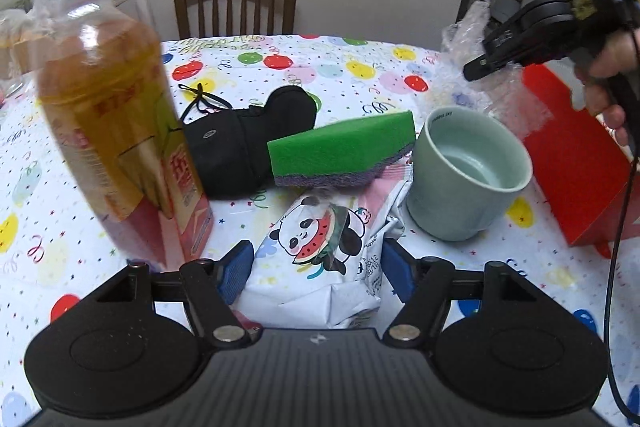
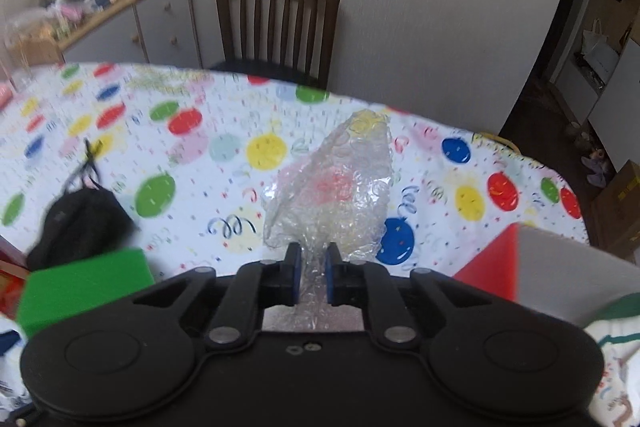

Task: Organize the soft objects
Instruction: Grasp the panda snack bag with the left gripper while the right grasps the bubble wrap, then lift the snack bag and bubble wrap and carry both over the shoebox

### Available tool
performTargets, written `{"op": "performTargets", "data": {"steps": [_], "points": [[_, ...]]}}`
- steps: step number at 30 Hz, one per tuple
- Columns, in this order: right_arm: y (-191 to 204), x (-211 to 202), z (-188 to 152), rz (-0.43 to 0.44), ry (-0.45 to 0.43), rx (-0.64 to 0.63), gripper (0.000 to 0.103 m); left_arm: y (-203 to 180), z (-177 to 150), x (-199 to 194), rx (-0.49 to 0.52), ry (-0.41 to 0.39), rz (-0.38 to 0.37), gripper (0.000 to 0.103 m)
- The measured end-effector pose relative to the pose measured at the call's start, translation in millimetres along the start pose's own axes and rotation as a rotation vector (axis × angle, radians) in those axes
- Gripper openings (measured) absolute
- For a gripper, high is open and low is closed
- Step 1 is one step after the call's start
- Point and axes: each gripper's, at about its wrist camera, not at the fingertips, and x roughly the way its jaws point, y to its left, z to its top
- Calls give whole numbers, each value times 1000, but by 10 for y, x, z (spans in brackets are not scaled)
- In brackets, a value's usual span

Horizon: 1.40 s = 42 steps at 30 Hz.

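Balloon-print surface (image 2: 224, 187) below us; our right hand-held gripper (image 2: 311, 279) is clamped on featherlight, crushable bubble wrap (image 2: 336, 187); our left hand-held gripper (image 1: 316, 271), fingers apart, straddles a soft, squashy panda tissue pack (image 1: 320, 259).

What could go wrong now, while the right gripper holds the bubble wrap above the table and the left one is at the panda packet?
The bubble wrap is pinched only at its lower end by the right gripper, so it may slip out. The open left gripper straddles the panda packet; the sponge seems to rest on it and could tumble, perhaps against the cup. The bottle beside it could tip.
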Motion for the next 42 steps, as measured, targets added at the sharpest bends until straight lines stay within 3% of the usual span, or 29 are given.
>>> {"op": "performTargets", "data": {"steps": [13, 20, 32, 42], "points": [[-205, -981, -108, 118, -69, 93, 11, -21, -72, -553, -55, -28, -40, 69], [-365, -1524, -284, 144, -115, 113, 11, -244, -3, -883, -42, -59, -74, 69], [-1027, -2102, -579, 87, -169, 163, 11, -1121, 417, -1133, 61, -137, -142, 70], [-1776, -2201, -885, 48, -170, 232, 12, -2101, 754, -898, 153, -142, -198, 70]]}}
